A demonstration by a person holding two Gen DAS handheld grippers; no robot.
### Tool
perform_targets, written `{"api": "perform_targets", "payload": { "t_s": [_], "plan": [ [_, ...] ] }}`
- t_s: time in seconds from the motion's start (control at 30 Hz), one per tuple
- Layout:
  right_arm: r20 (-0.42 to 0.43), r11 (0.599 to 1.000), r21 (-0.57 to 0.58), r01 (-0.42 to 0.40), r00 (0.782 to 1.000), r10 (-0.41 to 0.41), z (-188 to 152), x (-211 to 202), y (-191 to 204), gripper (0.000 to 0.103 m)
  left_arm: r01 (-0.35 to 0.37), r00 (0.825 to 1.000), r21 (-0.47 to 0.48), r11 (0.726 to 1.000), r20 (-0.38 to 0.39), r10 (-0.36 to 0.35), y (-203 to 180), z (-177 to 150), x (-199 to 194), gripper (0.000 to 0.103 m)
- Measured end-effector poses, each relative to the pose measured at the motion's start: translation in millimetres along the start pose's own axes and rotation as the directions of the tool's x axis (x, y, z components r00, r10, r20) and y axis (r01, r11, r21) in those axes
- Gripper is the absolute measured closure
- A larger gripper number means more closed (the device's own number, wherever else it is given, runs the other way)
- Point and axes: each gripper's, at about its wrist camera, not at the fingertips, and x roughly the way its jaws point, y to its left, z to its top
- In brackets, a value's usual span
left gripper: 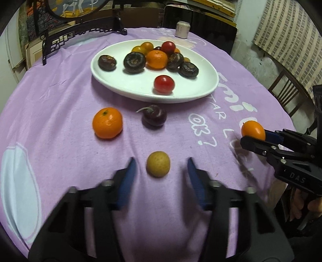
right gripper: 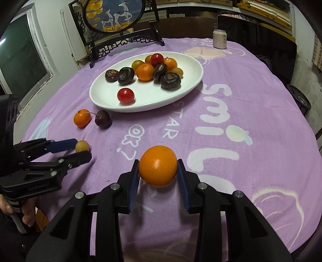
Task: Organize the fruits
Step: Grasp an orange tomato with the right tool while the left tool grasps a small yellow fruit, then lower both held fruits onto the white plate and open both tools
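Note:
A white oval plate [left gripper: 203,84] [right gripper: 189,84] holds red tomatoes, oranges, yellow fruits and dark brown fruits. On the purple cloth in front of it lie a mandarin [left gripper: 107,123] [right gripper: 81,118], a dark cherry [left gripper: 154,115] [right gripper: 102,119] and a small yellow-brown fruit [left gripper: 158,166] [right gripper: 82,146]. My left gripper [left gripper: 161,167] [right gripper: 82,148] is open around the yellow-brown fruit, fingers apart from it. My right gripper [right gripper: 158,167] [left gripper: 252,134] is shut on an orange [right gripper: 158,165] [left gripper: 253,130], held just above the cloth.
A pale can [left gripper: 182,29] [right gripper: 219,39] stands at the table's far edge. A black carved stand with a round deer picture [right gripper: 114,16] [left gripper: 80,34] stands at the back left. A wooden chair [left gripper: 287,90] is beyond the table's right edge.

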Motion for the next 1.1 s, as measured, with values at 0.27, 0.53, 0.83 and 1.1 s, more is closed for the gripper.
{"api": "perform_targets", "payload": {
  "t_s": [0.27, 0.53, 0.83, 1.1],
  "plan": [
    [0.012, 1.0, -0.004, -0.011, 1.0, 0.011, 1, -6, 3, 0.067, 0.023, 1.0, 0.013, 1.0, 0.02, -0.023, -5, -2, -8, 0.079],
    [0.004, 1.0, -0.019, -0.016, 1.0, 0.016, 4, -3, 8, 0.067, 0.029, 0.998, 0.018, 0.999, 0.06, -0.03, -2, 3, -27, 0.079],
    [0.025, 0.995, -0.075, -0.068, 0.997, 0.07, 48, 1, 24, 0.067, -0.008, 0.992, -0.005, 1.0, 0.129, 0.009, 25, 64, -42, 0.079],
    [0.056, 0.995, -0.086, -0.055, 0.997, 0.06, 131, 49, 38, 0.067, -0.064, 0.99, -0.053, 0.997, 0.119, 0.07, 45, 160, 10, 0.079]
  ]
}}
